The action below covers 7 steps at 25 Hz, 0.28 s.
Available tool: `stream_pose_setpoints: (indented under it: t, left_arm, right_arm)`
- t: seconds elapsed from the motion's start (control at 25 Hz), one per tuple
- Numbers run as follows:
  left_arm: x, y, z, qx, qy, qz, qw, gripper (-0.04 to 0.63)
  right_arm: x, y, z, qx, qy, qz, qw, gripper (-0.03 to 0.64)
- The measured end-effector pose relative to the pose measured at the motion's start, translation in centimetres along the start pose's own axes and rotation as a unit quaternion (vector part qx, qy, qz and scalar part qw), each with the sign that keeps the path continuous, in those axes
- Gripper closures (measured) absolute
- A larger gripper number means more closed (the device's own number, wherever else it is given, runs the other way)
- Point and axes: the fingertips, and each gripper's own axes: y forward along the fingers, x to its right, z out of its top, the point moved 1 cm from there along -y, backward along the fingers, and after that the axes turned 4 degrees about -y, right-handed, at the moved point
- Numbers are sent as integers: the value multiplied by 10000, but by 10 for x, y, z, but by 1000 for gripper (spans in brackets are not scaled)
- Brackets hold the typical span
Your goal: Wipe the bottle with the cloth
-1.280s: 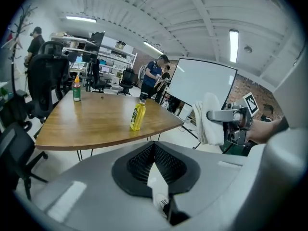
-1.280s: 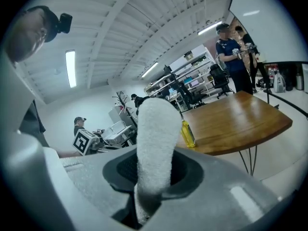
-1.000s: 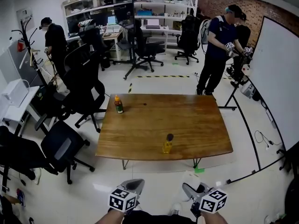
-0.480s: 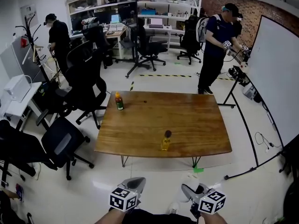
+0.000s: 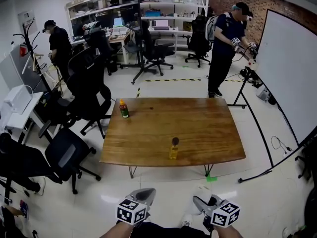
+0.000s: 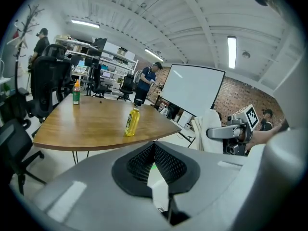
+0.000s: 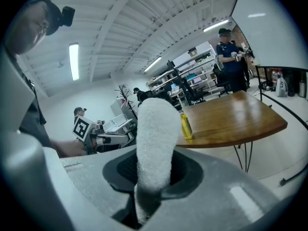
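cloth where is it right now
The cloth is clamped in the right claw, low in the head view, short of the table with the yellow bottle near its front edge.

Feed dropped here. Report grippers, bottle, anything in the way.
Left gripper shut, empty. Right gripper shut on cloth. Yellow bottle upright near table front edge, untouched. Second bottle at far left corner, no obstruction.

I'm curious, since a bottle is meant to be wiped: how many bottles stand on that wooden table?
2. A yellow bottle stands near the near edge of the table, about midway along it. A green bottle with an orange cap stands at its far left corner. None seems hidden.
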Motion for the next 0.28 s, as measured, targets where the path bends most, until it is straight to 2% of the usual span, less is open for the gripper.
stream_pose_setpoints:
  t: [0.28]
  left_arm:
    - [6, 1, 1, 5, 73, -27, 10000, 578]
  right_arm:
    - [2, -4, -2, 7, 15, -39, 10000, 543]
